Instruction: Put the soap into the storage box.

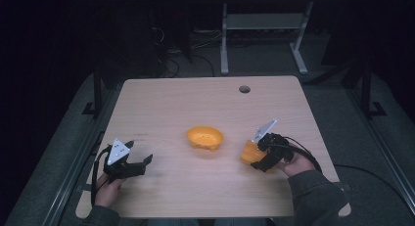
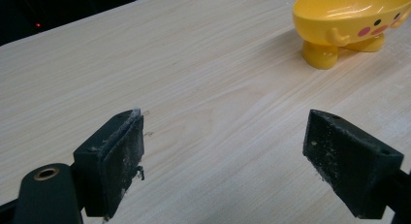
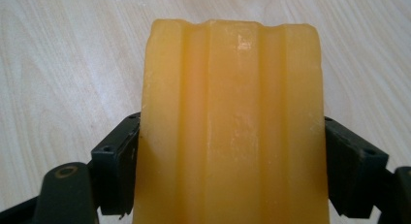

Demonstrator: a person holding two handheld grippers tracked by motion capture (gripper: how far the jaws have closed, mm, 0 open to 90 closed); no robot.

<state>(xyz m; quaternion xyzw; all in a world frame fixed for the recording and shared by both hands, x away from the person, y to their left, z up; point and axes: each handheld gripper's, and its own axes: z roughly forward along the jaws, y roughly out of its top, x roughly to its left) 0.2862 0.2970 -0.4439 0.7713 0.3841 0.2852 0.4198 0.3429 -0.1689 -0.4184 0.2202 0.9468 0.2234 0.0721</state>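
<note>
Right gripper (image 3: 232, 151) clamps our grooved orange soap bar (image 3: 232, 127); up close we see ridges that the high view blurs, perhaps soap. Left gripper (image 2: 223, 161) gapes over the table (image 2: 194, 64), facing a yellow duck-faced dish (image 2: 351, 20).

The table (image 1: 195, 187) looks like pale wood laminate, matt, with fine straight grain. The yellow bowl (image 2: 349, 20) is glossy moulded plastic that catches highlights on its rim. The orange block (image 3: 232, 127) appears waxy and slightly translucent, ridged lengthwise, with a dull sheen and faint scuffs. The left gripper (image 2: 223, 166) has matt black plastic jaws whose rubbery pads are dusted white; its top plate (image 1: 119, 150) is flat grey metal.
</note>
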